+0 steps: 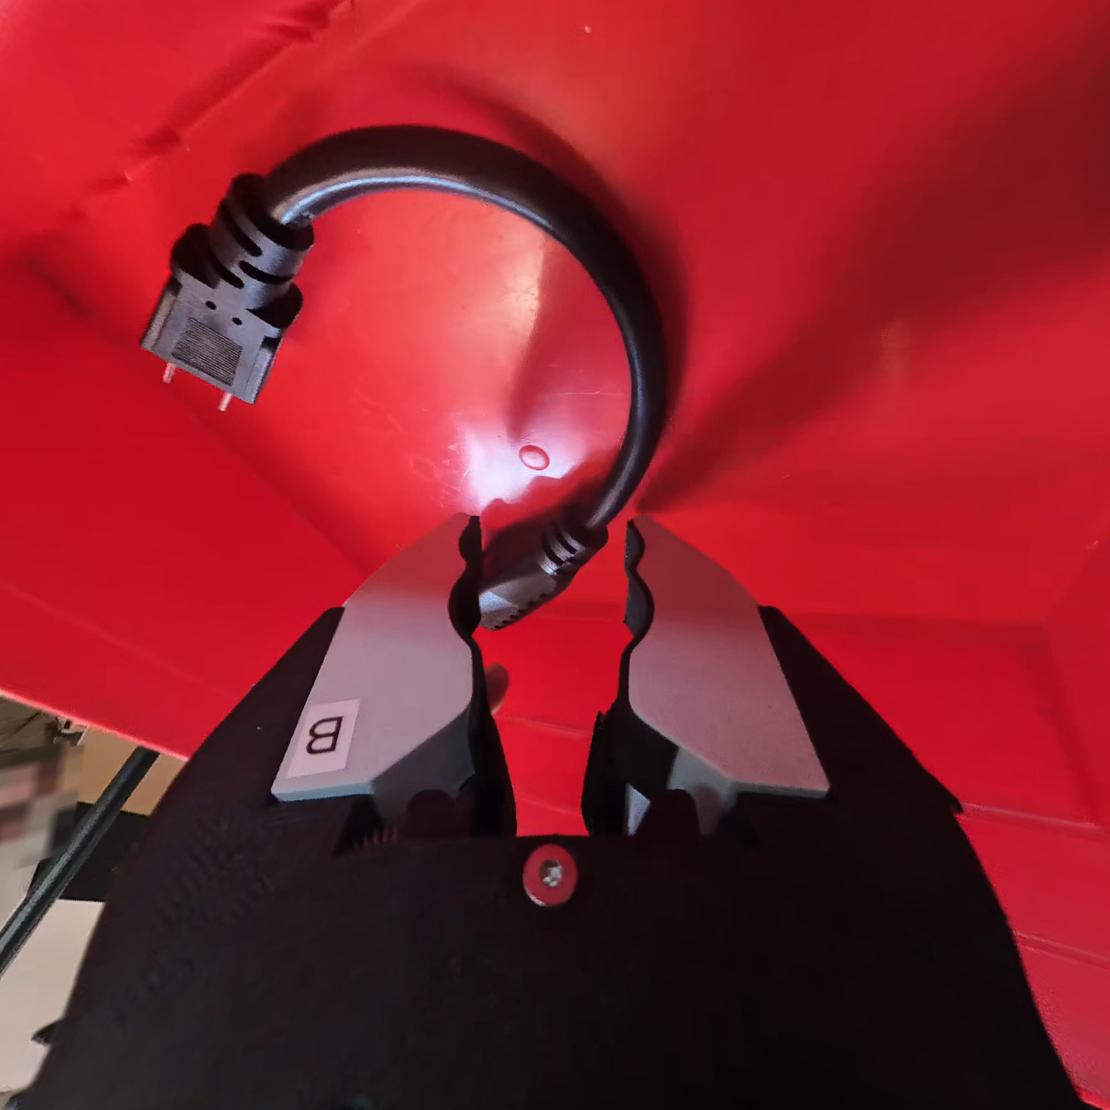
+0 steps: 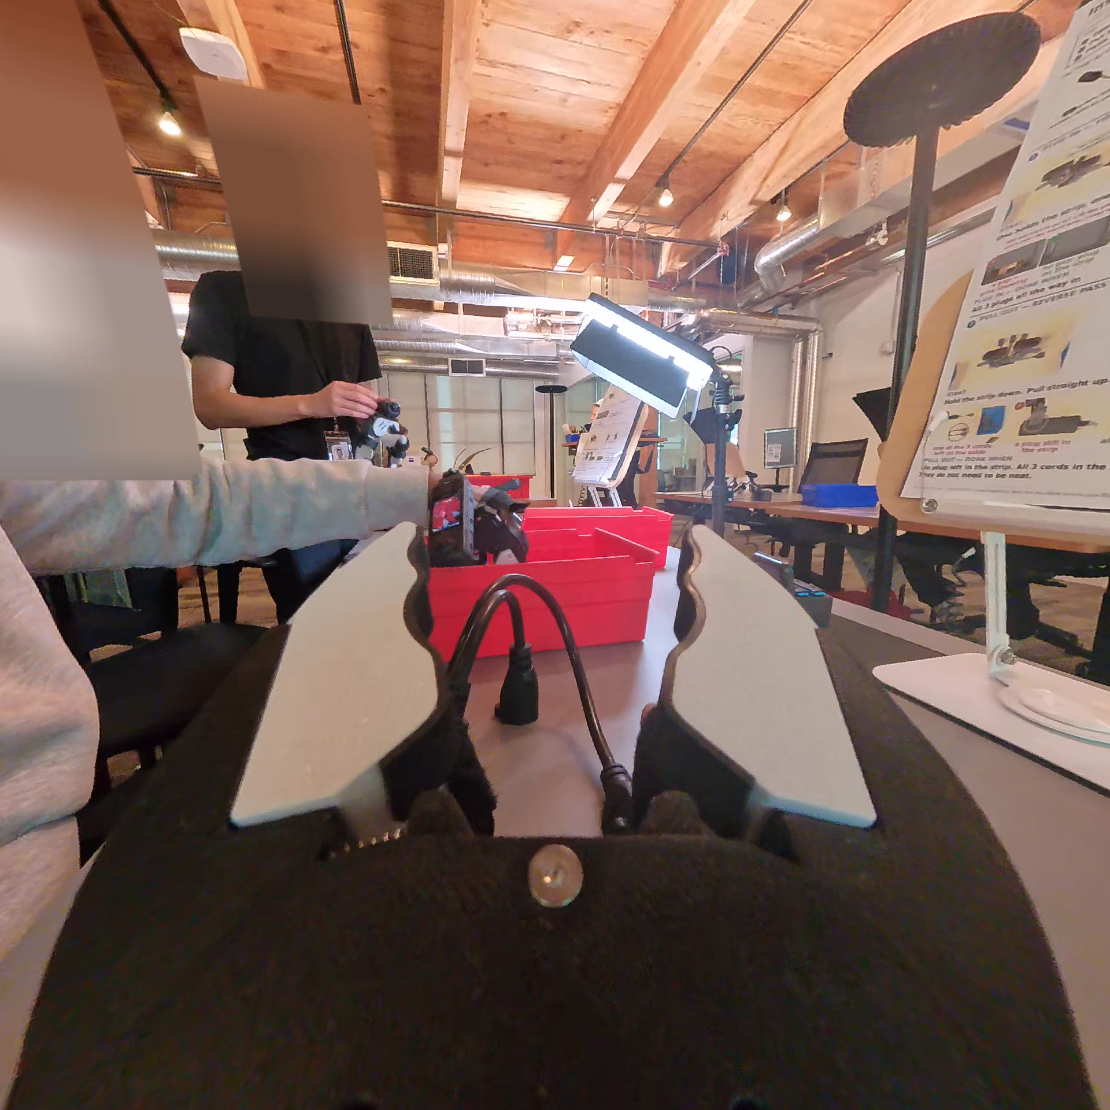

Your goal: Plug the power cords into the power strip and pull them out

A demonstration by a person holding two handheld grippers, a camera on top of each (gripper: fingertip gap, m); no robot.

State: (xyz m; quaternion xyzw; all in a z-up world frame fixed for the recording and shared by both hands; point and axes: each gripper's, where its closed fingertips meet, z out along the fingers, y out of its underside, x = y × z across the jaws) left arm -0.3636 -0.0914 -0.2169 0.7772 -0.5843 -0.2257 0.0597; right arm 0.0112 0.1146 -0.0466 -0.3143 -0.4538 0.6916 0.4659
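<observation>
Reaching into the red bin (image 1: 841, 300), left gripper (image 1: 549, 528) apparently unclosed around cord (image 1: 630, 312).

Looking like an open-plan office or lab space: wooden beam ceiling (image 2: 540, 90) with bare metal ducts (image 2: 781, 252), rows of desks (image 2: 811, 510) and office chairs (image 2: 835, 462), a studio light (image 2: 642, 354) on a stand.
</observation>
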